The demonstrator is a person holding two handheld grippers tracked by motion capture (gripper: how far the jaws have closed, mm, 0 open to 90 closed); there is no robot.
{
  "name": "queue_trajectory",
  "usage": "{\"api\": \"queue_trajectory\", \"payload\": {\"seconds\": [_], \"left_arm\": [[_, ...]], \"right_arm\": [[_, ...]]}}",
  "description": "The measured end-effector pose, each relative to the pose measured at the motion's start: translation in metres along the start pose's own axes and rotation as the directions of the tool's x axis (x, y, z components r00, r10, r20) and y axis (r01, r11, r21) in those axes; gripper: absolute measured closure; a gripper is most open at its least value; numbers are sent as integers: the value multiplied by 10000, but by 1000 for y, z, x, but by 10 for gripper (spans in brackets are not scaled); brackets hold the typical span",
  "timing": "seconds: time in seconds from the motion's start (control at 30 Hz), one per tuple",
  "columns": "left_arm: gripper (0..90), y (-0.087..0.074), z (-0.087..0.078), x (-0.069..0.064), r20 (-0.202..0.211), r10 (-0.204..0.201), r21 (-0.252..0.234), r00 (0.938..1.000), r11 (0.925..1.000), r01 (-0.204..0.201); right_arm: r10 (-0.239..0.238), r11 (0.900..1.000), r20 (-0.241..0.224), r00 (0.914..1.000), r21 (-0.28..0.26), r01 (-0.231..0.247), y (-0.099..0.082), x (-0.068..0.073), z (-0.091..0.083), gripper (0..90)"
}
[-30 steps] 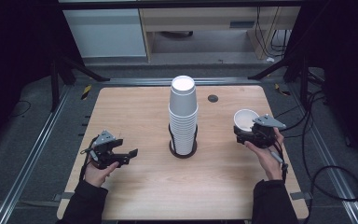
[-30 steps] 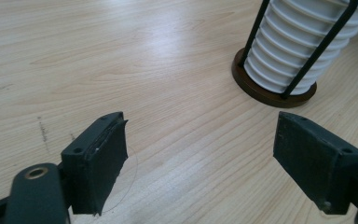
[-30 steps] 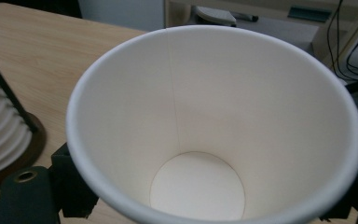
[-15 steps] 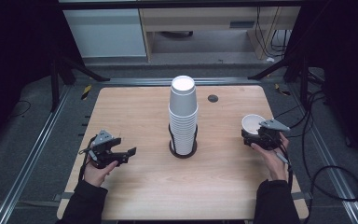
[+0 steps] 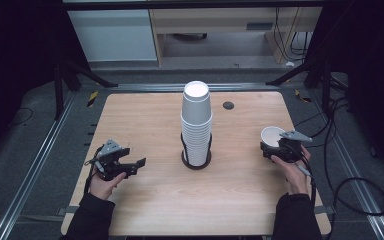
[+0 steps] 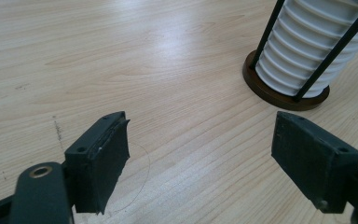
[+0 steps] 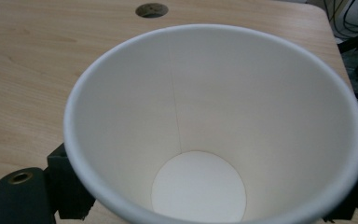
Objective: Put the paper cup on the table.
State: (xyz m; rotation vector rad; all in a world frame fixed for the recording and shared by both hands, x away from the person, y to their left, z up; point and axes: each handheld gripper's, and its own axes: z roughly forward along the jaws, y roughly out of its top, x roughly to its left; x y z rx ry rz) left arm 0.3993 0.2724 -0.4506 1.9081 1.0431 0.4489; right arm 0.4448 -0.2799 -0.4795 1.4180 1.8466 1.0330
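One white paper cup (image 5: 271, 135) sits upright, mouth up, between the jaws of your right gripper (image 5: 280, 148), near the right edge of the light wooden table (image 5: 150, 125); the right gripper view looks straight into its bare inside, with the black jaws flanking its wall on both sides, clamped on it. Your left gripper (image 5: 130, 166) rests low over the table's left side, its jaws spread apart with nothing between them, having just been closing a little. Between your two hands stands the tall stack of white paper cups (image 5: 196, 120) in its black wire holder (image 5: 196, 159), well apart from both grippers.
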Motion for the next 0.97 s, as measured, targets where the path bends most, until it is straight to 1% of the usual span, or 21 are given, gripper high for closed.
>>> {"api": "queue_trajectory", "payload": {"seconds": [0.07,0.2,0.3,0.4,0.47,0.53,0.57,0.63,0.73,0.8,0.9,0.97], "left_arm": [[183,0,0,0,30,-17,17,10000,10000,17],[185,0,-1,0,34,-19,23,10000,10000,19],[186,0,-1,0,41,-13,20,10000,10000,13],[183,0,-2,1,43,-36,-18,10000,10000,36],[182,0,-3,1,20,-56,-28,10000,10000,56],[179,0,-4,2,10,-86,-41,10000,10000,87],[177,0,-5,3,-25,-83,-54,10000,10000,83],[175,0,-6,4,-45,-113,-73,9999,9999,113],[171,0,-7,6,-84,-199,-107,9998,9997,198],[169,-1,-8,8,-103,-247,-88,9996,9997,246],[167,-2,-8,10,-168,-328,-24,9993,9995,328],[166,-4,-7,12,-217,-353,52,9991,9994,354]], "right_arm": [[-150,9998,1,9999,157,150,0,1,1,133],[-199,9993,-15,9998,305,200,-1,2,0,122],[-120,9991,-115,9999,404,124,0,2,-1,84],[-277,9981,-103,9996,541,282,0,4,-1,59],[-234,9975,-166,9996,669,245,0,6,-2,38],[-70,9955,-197,9998,944,88,-1,7,-4,29],[-78,9949,-178,9998,1006,95,-1,7,-4,25],[-63,9946,-52,10000,1039,68,-4,9,-8,29],[11,9917,-29,10000,1283,-7,-8,10,-13,25],[-131,9900,6,9999,1404,128,-11,12,-19,23],[-121,9897,-4,9999,1424,121,-14,13,-28,23],[-137,9876,-131,9998,1564,156,-16,15,-34,16]]}}
